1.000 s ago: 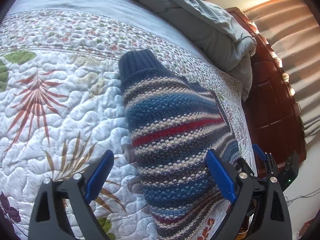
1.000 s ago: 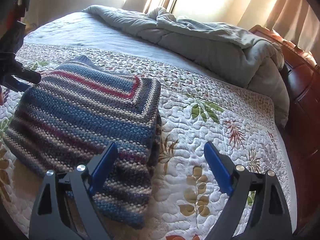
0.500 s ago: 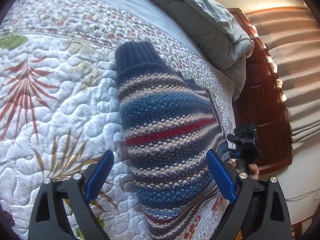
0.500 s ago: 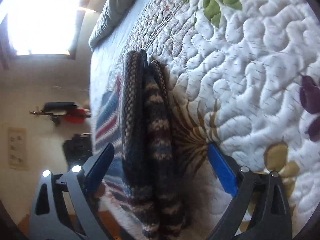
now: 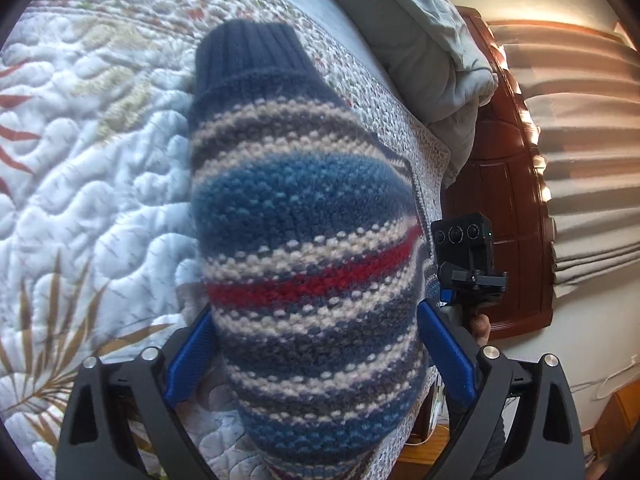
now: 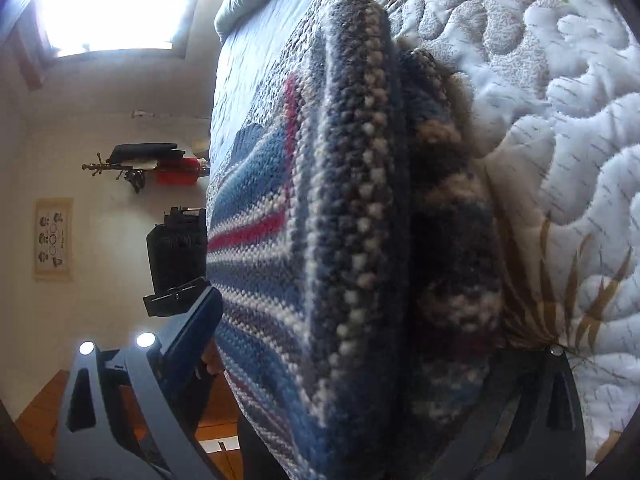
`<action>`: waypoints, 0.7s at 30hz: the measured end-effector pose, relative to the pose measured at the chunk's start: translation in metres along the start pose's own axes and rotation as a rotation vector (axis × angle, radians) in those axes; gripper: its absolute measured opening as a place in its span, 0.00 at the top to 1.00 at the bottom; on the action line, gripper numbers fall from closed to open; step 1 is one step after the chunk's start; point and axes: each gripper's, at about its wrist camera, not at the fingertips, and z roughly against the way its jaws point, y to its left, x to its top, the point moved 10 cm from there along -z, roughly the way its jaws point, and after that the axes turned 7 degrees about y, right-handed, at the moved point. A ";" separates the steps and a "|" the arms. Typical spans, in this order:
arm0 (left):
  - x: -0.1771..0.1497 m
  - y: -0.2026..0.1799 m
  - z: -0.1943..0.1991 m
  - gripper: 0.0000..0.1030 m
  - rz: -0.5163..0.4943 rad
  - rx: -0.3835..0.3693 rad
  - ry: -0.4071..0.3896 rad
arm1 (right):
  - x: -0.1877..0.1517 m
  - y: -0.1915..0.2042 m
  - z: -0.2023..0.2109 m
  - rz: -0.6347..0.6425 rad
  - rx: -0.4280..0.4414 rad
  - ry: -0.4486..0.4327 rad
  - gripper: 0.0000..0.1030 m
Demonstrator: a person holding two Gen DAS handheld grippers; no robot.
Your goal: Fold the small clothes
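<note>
A folded striped knit sweater point(image 5: 304, 240) in blue, cream and red, with a navy ribbed cuff, lies on the quilted bed. My left gripper point(image 5: 316, 340) is open wide, and the near end of the sweater bulges between its blue fingers point(image 5: 444, 352). My right gripper point(image 6: 380, 328) is rolled onto its side and is also open wide. The thick folded edge of the sweater point(image 6: 360, 200) fills the gap. One finger point(image 6: 188, 340) lies over the top layer, and the other is mostly hidden between sweater and quilt. The right gripper's body point(image 5: 468, 256) shows past the sweater's right side.
The white leaf-print quilt point(image 5: 88, 200) spreads to the left. A bunched grey duvet point(image 5: 420, 52) lies at the far end, against a dark wooden bed frame point(image 5: 508, 216). Past the bed edge are a curtain point(image 5: 580, 140) and wooden floor point(image 6: 36, 412).
My left gripper sank and closed in, so the sweater now sits between its fingers. My right gripper rolled onto its side and pushed in around the folded edge.
</note>
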 end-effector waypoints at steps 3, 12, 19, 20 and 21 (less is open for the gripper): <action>0.001 0.004 -0.004 0.13 0.001 0.033 -0.016 | -0.004 -0.009 0.000 0.001 -0.065 -0.012 0.38; -0.010 -0.014 0.014 0.43 -0.017 0.096 -0.055 | -0.028 0.030 -0.003 0.034 -0.119 -0.126 0.61; -0.059 -0.029 0.097 0.44 -0.069 0.152 -0.080 | -0.070 0.112 -0.052 0.123 -0.126 -0.133 0.61; -0.068 -0.027 0.109 0.44 -0.069 0.154 -0.086 | -0.076 0.125 -0.062 0.133 -0.118 -0.135 0.61; -0.082 -0.025 0.128 0.44 -0.068 0.162 -0.098 | -0.087 0.142 -0.076 0.142 -0.103 -0.139 0.61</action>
